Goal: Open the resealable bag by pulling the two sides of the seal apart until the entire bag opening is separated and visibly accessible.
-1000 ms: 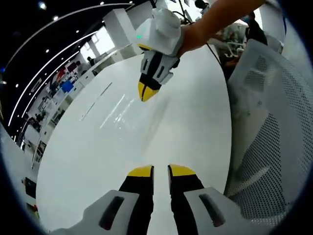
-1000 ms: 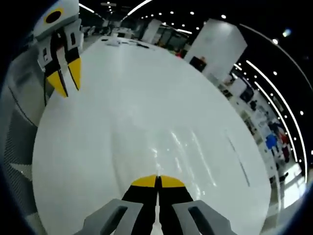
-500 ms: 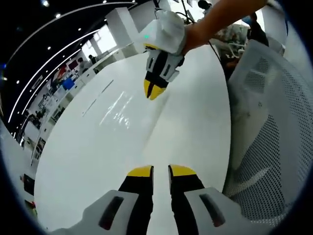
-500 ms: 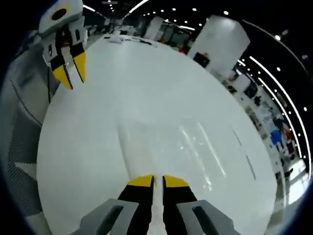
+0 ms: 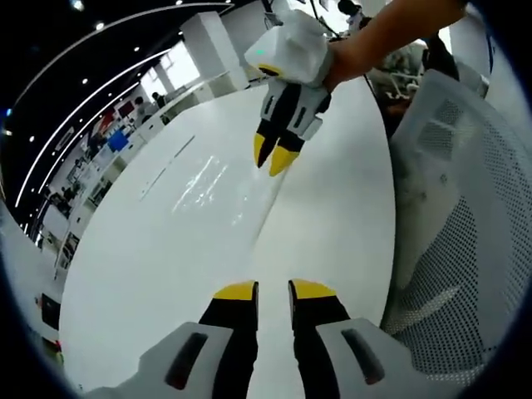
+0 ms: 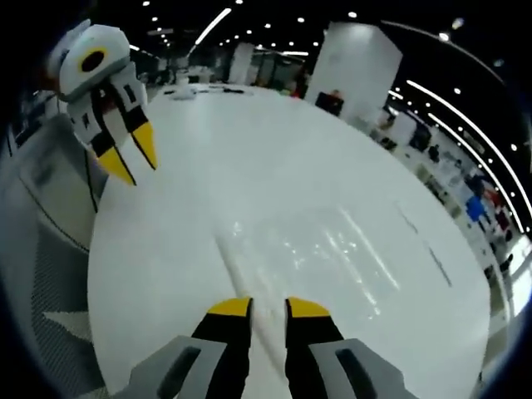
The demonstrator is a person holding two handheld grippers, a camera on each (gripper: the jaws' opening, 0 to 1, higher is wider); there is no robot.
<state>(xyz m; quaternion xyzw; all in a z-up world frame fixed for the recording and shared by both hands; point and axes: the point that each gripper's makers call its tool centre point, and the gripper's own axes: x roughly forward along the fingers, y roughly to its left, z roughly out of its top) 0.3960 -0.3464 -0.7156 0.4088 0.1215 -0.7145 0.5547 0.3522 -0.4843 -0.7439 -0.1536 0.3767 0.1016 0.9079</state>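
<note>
Right now I have both grippers over the white table. My left gripper has its jaws a little apart with nothing between them. My right gripper is also part open, and the clear bag lies flat on the table, its edge running between those jaws; I cannot tell whether they touch it. A mesh chair stands beside the table.

Clear bag between open claw
</note>
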